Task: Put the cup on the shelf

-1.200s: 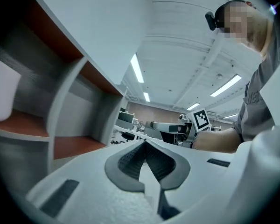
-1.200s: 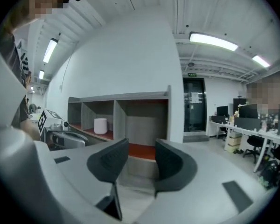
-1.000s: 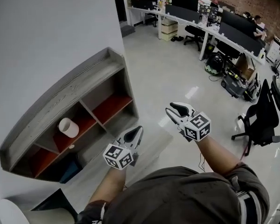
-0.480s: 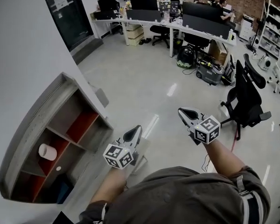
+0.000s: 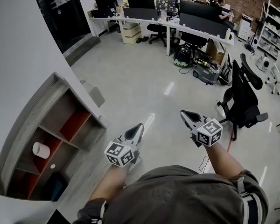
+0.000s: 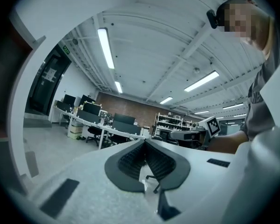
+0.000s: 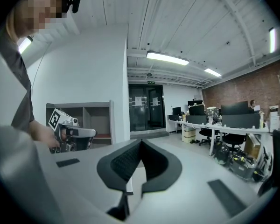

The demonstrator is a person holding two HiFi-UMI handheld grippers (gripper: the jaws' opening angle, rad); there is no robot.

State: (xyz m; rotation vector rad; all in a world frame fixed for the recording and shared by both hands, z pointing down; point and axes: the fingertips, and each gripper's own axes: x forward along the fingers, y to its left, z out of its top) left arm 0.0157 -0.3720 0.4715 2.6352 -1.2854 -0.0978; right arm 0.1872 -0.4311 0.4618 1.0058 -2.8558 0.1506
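Observation:
A white cup (image 5: pixel 41 150) lies on its side in a red-backed compartment of the grey wooden shelf (image 5: pixel 32 113) at the left of the head view. My left gripper (image 5: pixel 136 129) is held out over the floor to the right of the shelf, jaws shut and empty. My right gripper (image 5: pixel 186 115) hangs further right, also shut with nothing between its pads. In the left gripper view the black pads (image 6: pixel 144 157) meet at the tip. In the right gripper view the pads (image 7: pixel 139 158) touch too, and the shelf (image 7: pixel 94 121) with the left gripper (image 7: pixel 72 133) shows at the left.
A white wall (image 5: pixel 18 55) rises behind the shelf. Black office chairs (image 5: pixel 245 104) stand at the right, desks with monitors (image 5: pixel 177 17) at the far end, a dark glass door (image 5: pixel 60 13) at the upper left. Glossy grey floor (image 5: pixel 140 78) lies between.
The view has swung away from the shelf, which now sits smaller and further left. The right gripper's jaws have closed from partly open. Both grippers stay in front of the body.

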